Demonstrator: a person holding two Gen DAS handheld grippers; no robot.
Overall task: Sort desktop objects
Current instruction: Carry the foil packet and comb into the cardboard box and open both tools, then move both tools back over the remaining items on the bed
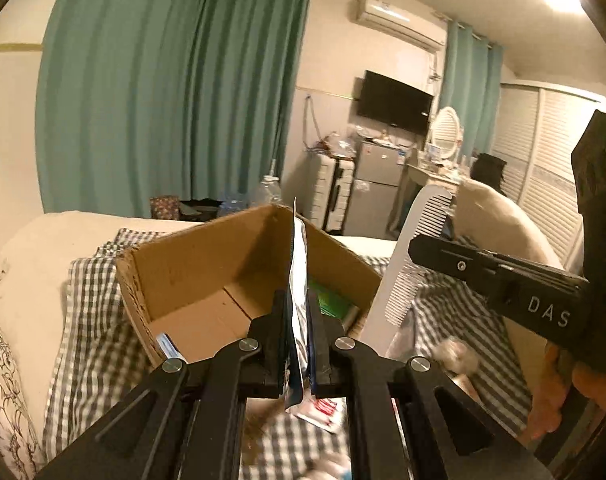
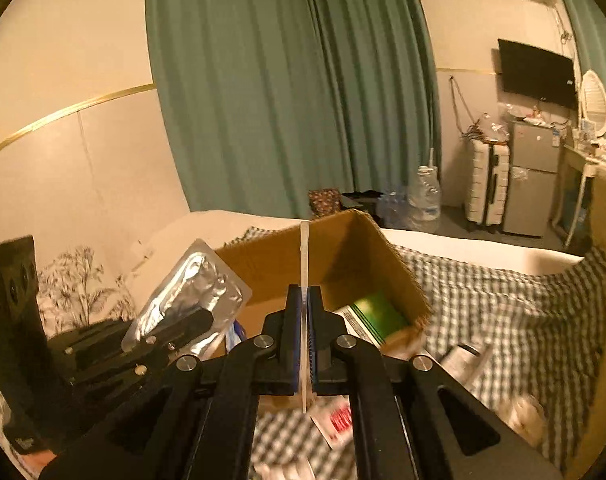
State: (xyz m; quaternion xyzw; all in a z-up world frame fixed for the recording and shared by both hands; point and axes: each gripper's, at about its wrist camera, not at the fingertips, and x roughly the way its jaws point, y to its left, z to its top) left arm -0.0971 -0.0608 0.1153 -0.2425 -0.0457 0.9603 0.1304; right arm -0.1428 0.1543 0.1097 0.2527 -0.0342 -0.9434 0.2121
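Note:
An open cardboard box (image 1: 191,264) stands on a checked bedspread; it also shows in the right wrist view (image 2: 343,256). My left gripper (image 1: 297,312) is shut on a silver foil blister pack (image 1: 299,280), held edge-on over the box's near rim; the pack shows flat in the right wrist view (image 2: 191,288). My right gripper (image 2: 303,320) is shut on a white comb (image 2: 304,256), held edge-on above the box. In the left wrist view the comb (image 1: 415,256) stands just right of the box. A green box (image 2: 379,312) lies inside the cardboard box.
A red-and-white packet (image 2: 339,420) and a small bottle (image 2: 463,360) lie on the checked bedspread (image 2: 523,300) near the box. A white crumpled item (image 2: 527,416) lies at the right. A pillow (image 1: 7,360) sits left. A fridge, a suitcase and water bottles stand beyond the bed.

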